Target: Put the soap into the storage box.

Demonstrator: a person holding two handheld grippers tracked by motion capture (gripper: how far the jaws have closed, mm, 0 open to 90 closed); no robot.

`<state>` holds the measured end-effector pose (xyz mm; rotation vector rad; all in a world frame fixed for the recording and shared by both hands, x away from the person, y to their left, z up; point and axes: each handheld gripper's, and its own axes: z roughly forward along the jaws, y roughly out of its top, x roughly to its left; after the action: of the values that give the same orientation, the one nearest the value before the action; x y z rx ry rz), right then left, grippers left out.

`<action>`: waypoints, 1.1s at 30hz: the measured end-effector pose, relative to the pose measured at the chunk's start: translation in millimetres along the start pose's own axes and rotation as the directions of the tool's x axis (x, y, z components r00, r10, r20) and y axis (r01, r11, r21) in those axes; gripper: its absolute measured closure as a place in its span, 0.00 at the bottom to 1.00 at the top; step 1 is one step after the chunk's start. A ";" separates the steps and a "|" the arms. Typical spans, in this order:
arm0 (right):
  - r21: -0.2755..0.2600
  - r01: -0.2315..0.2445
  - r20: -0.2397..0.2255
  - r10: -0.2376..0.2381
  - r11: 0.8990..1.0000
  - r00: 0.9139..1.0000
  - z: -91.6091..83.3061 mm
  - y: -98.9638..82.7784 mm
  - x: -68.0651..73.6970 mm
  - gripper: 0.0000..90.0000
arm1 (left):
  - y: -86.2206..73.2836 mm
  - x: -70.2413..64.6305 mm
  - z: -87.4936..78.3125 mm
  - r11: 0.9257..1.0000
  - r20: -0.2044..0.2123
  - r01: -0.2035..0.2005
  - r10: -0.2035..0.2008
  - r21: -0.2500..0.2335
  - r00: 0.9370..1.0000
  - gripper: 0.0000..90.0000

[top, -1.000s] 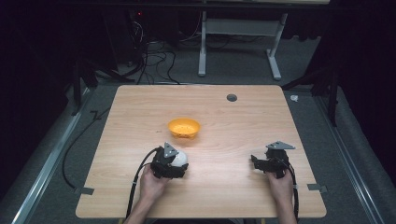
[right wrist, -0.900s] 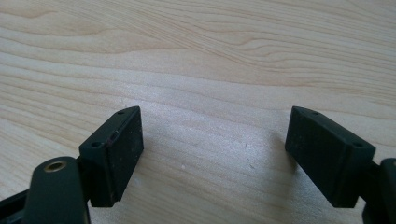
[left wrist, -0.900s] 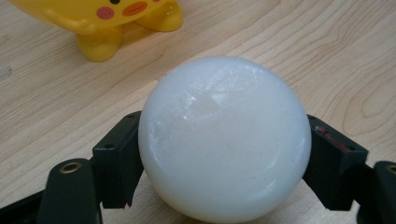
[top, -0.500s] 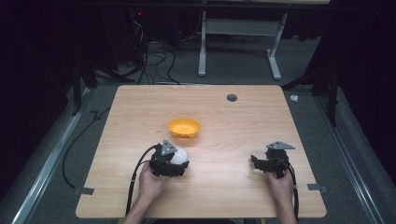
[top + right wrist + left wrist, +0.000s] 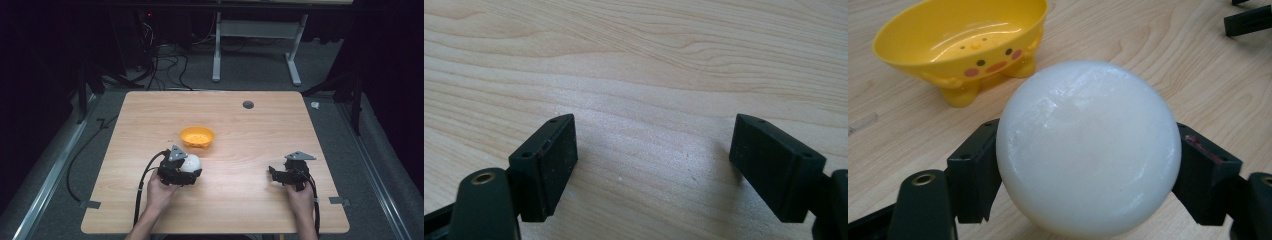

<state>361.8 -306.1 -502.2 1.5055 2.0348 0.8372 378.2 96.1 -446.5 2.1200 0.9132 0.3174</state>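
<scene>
A glossy white ball [image 5: 1088, 147] sits between the two black jaws of my left gripper [image 5: 1088, 156], which is shut on it. In the high view the ball [image 5: 191, 162] and left gripper [image 5: 186, 170] are at the table's near left, just in front of a small yellow bowl [image 5: 197, 136]. The bowl [image 5: 963, 40] has a duck face and little feet, and it looks empty. My right gripper [image 5: 274, 175] rests at the near right with its jaws pointing left. In the right gripper view it [image 5: 651, 165] stands open over bare wood.
The wooden table [image 5: 260, 130] has a dark round grommet [image 5: 248, 104] near its far edge. Tape patches [image 5: 90, 204] mark the near corners. Cables trail off the near edge from both grippers. Dark floor, cables and a desk frame [image 5: 255, 30] lie beyond.
The left gripper has shifted slightly away from the person, toward the bowl, with the ball in it. The right gripper has stayed put.
</scene>
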 end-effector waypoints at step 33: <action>0.000 -0.003 -0.002 0.003 1.000 1.000 -0.1 0.0 0.0 0.22 | 49.1 23.5 -0.5 0.999 -0.032 0.005 -0.006 -0.040 0.999 0.27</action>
<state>361.7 -306.2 -502.2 1.5090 2.0343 0.8399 419.3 91.7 -411.2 2.0804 0.9236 0.3645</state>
